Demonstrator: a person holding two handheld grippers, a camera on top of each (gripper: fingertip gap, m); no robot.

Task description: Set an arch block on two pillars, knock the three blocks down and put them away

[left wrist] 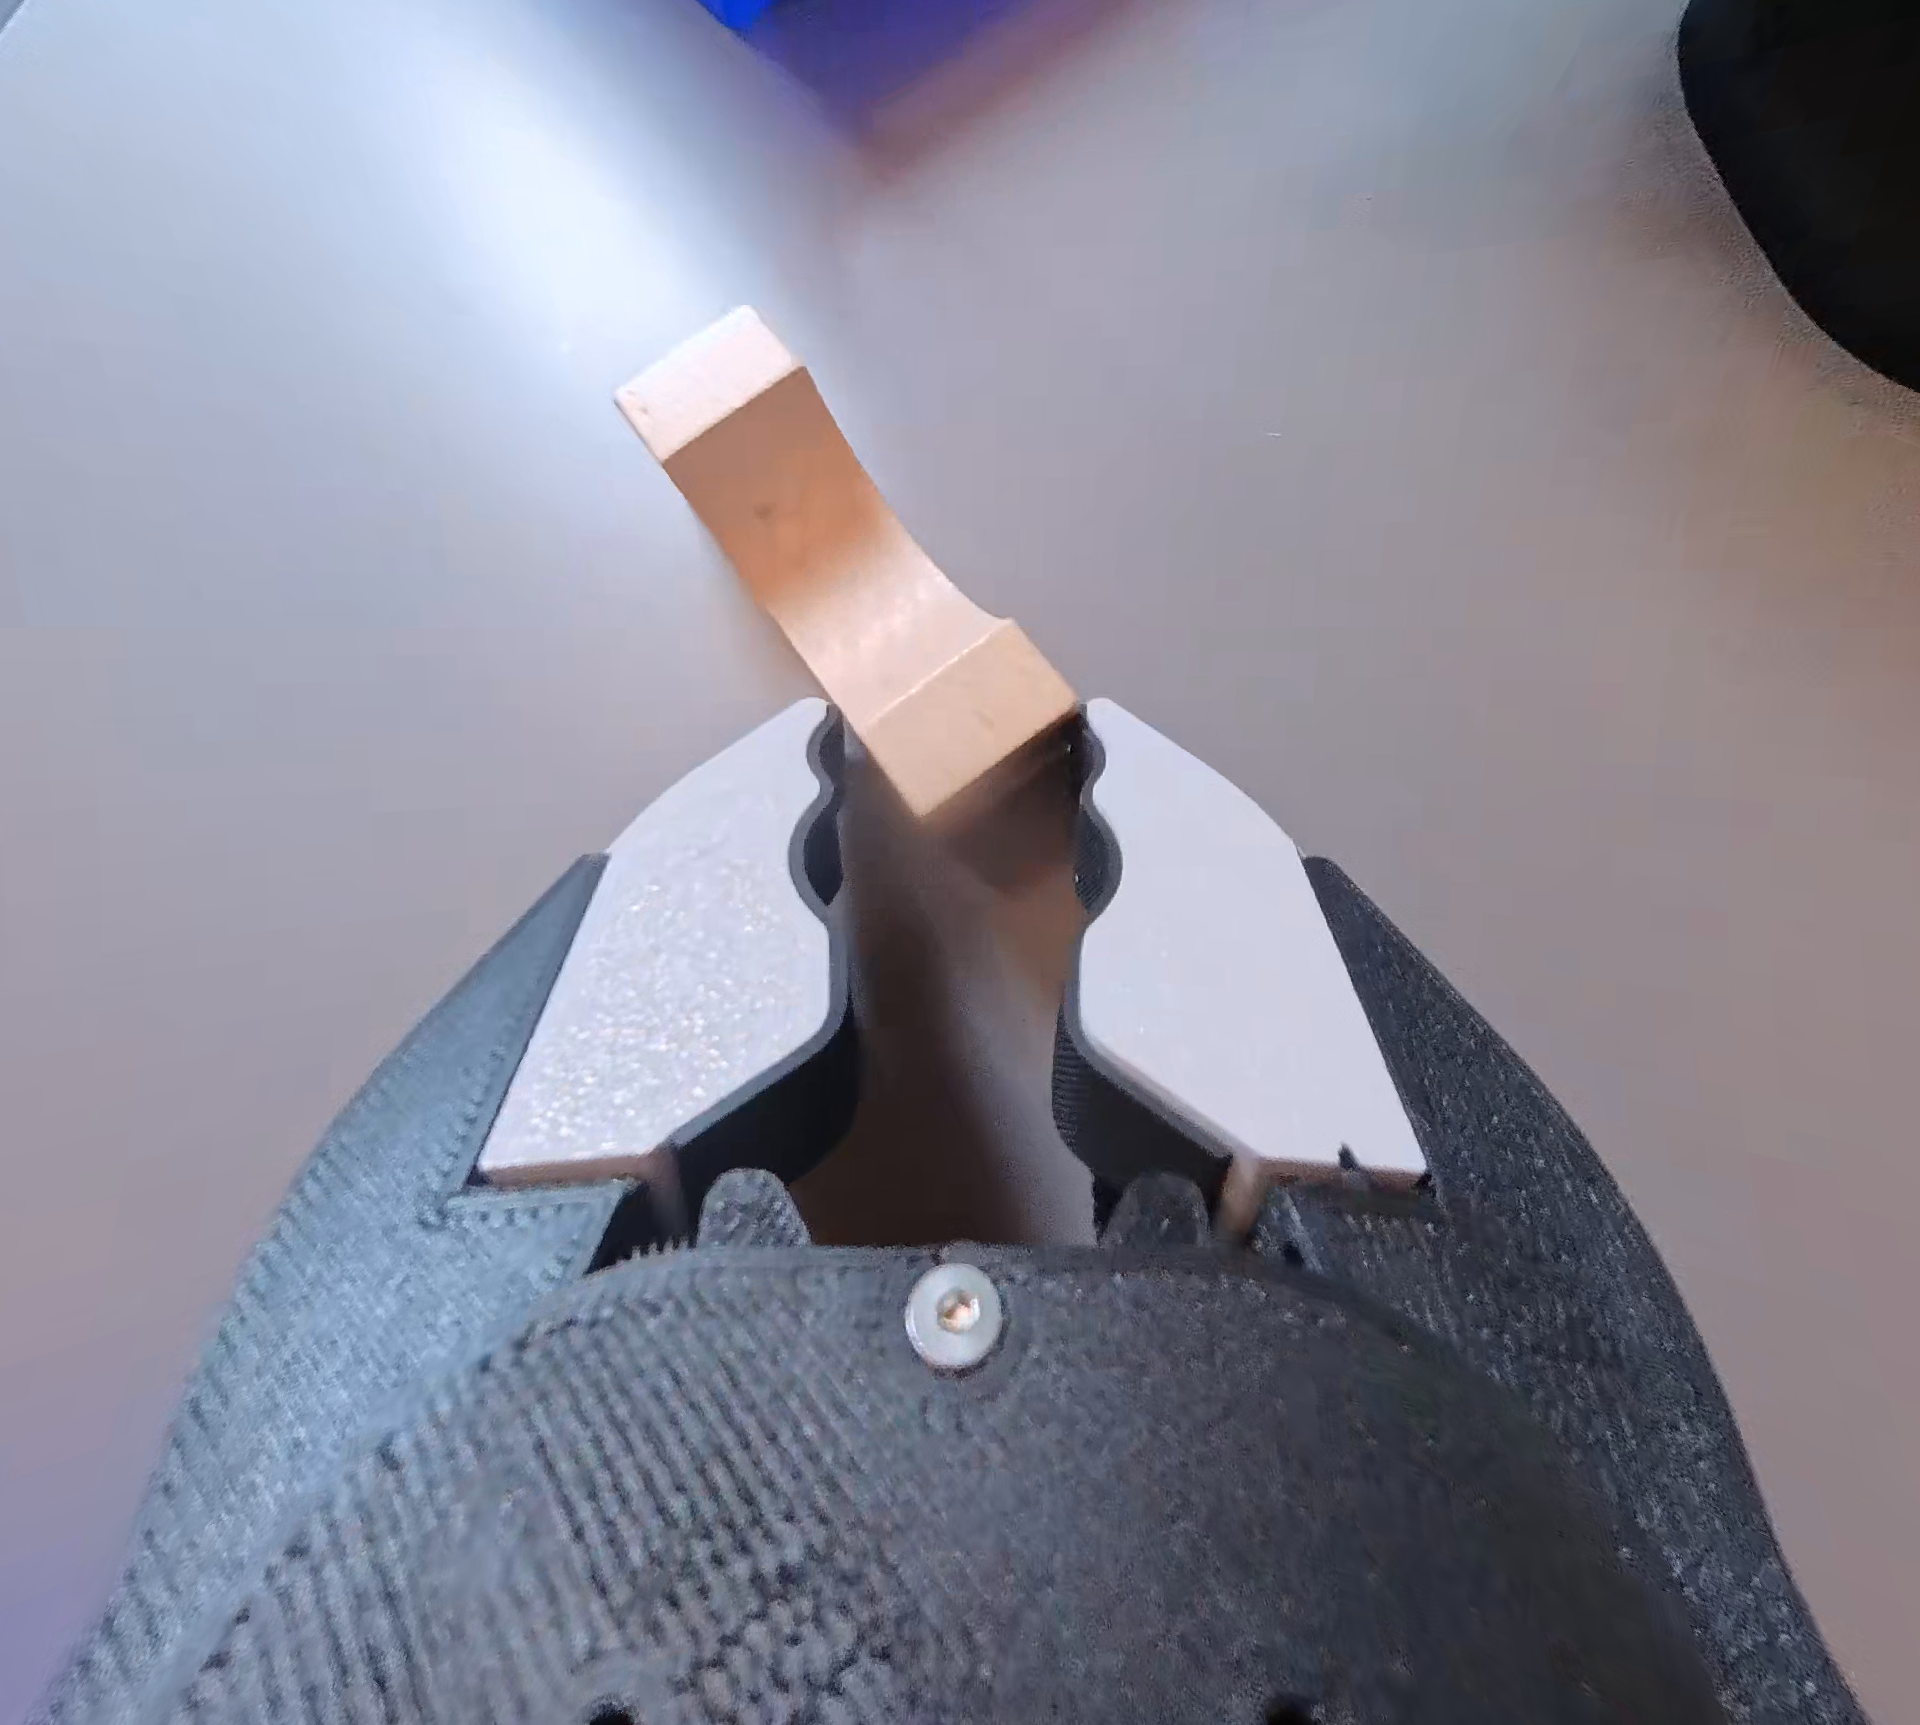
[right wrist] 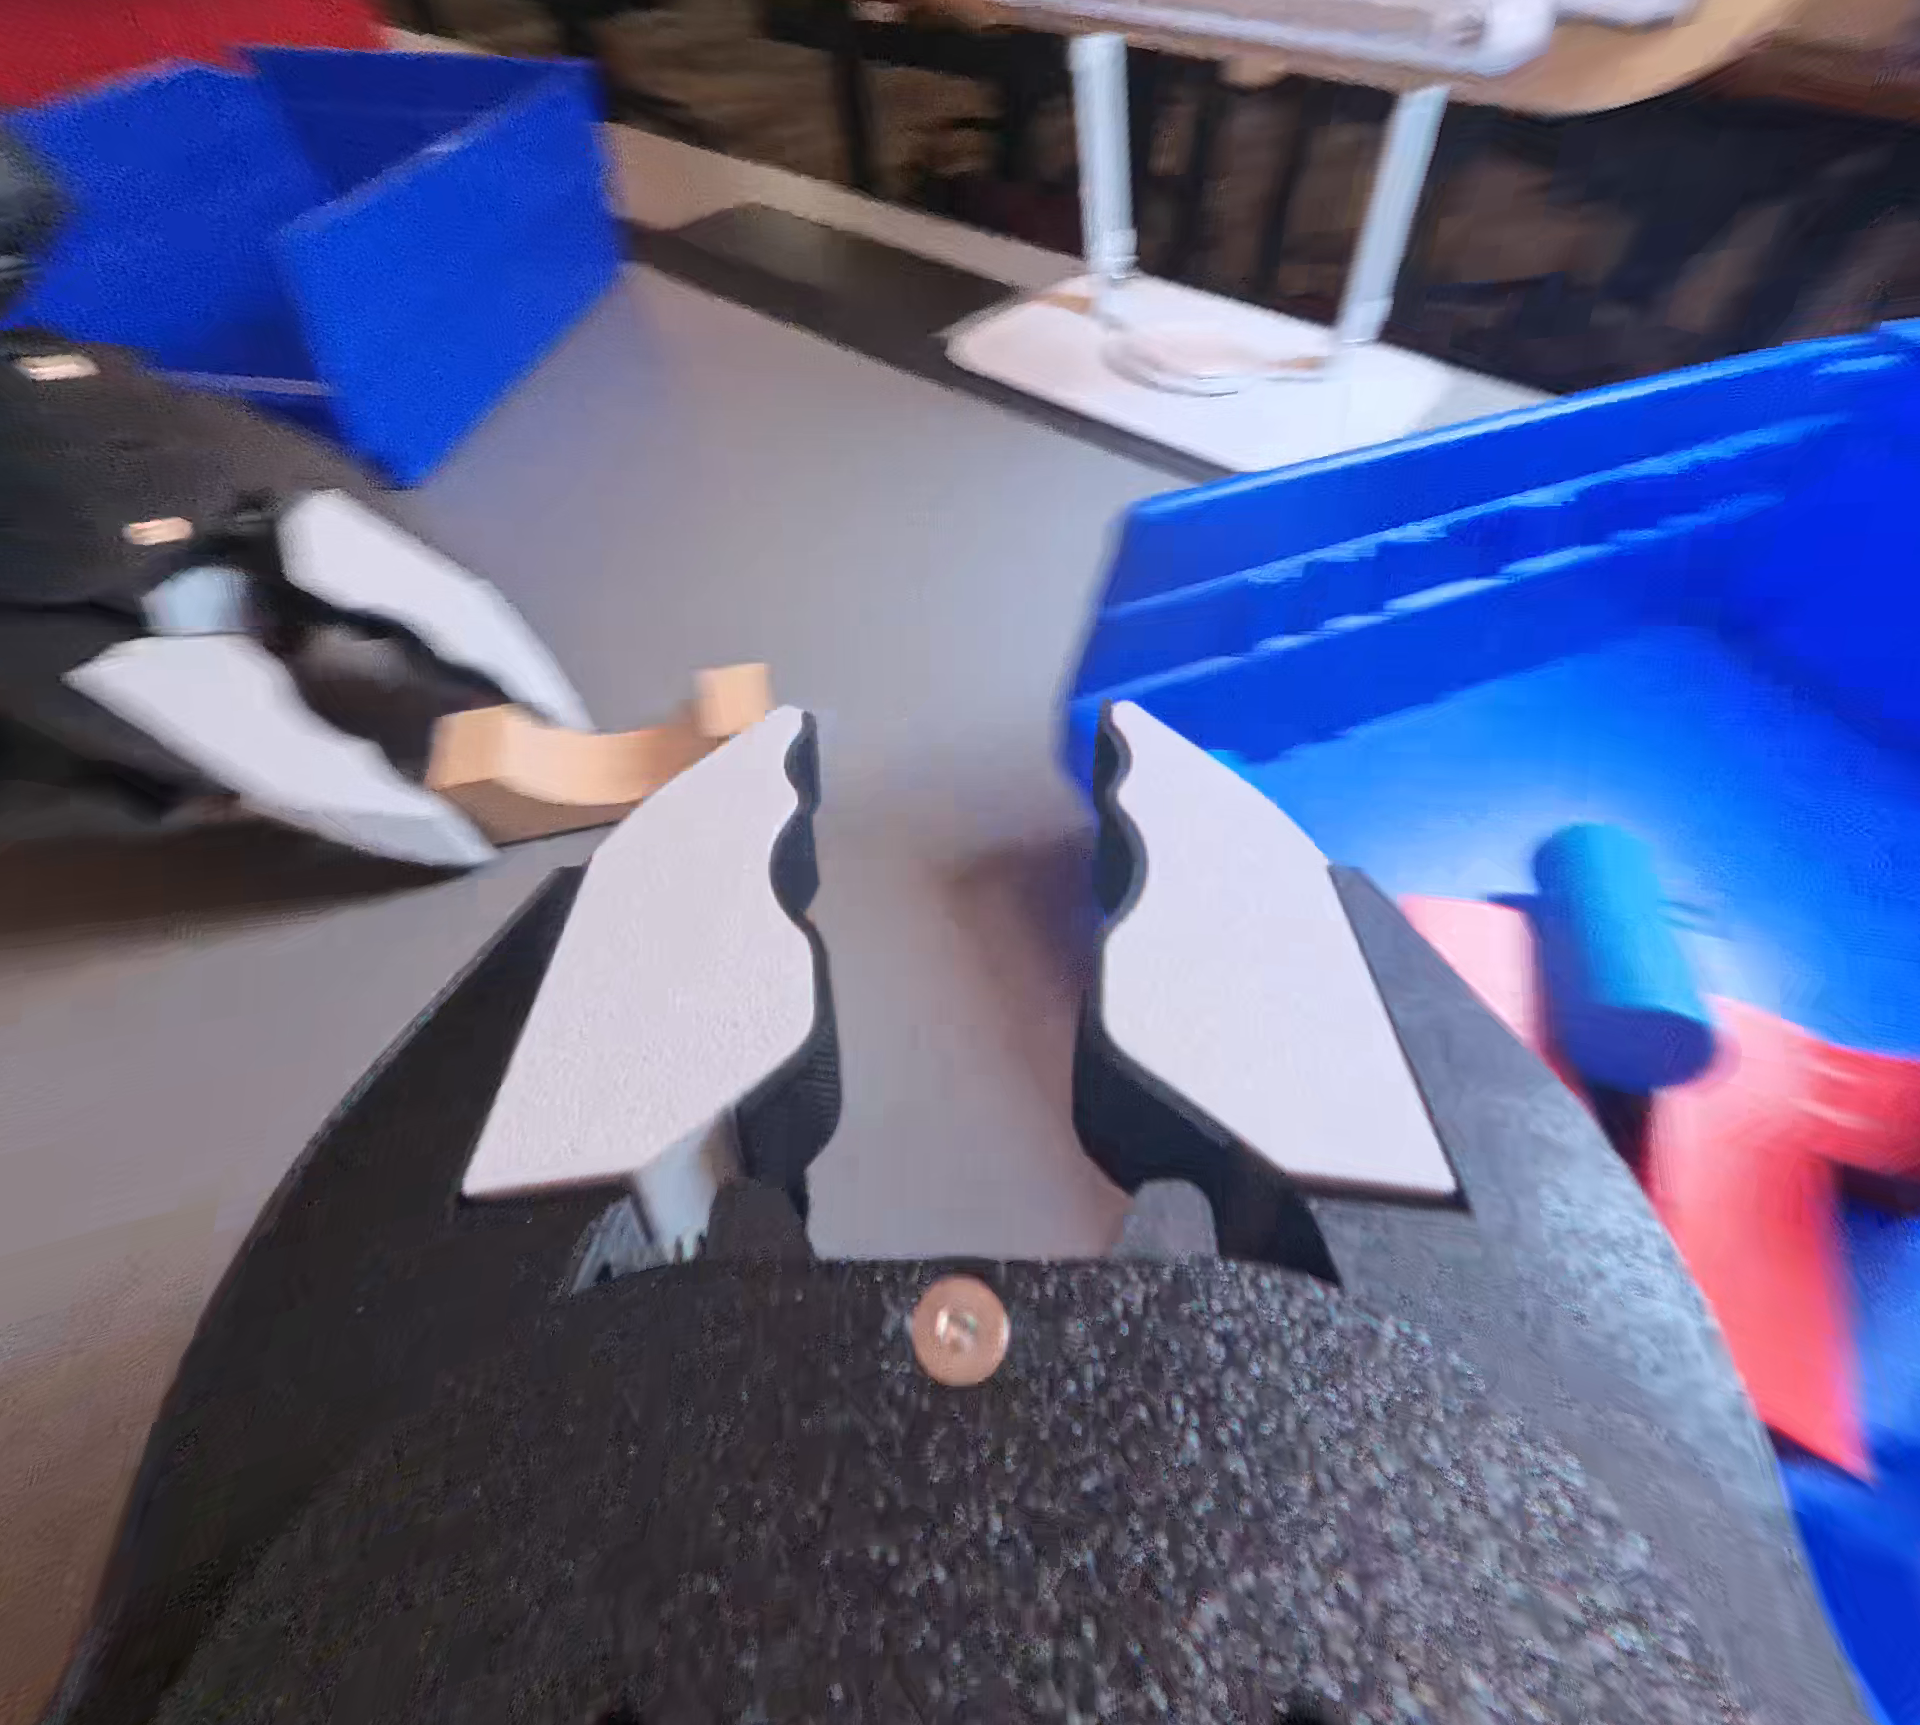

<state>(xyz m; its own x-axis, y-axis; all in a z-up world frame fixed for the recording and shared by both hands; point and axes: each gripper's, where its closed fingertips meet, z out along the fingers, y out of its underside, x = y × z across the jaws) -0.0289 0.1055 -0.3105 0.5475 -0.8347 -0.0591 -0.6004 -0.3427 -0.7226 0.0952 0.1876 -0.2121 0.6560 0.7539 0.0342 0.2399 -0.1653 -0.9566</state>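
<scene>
On the grey tabletop point(left wrist: 312, 532): arch block point(left wrist: 821, 553), lying flat, near end between the spread tips of the left tool point(left wrist: 956, 730), not yet pinched. Right tool point(right wrist: 956, 740) spread, empty, beside blue bin point(right wrist: 1558, 595). Advice: centre, then close squarely.

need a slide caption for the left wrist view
Left tongs open around one end of the wooden arch block lying on the grey table.

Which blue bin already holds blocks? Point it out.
The near blue bin beside the right tongs: a blue cylinder and a red block lie inside. The far blue box shows none.
</scene>
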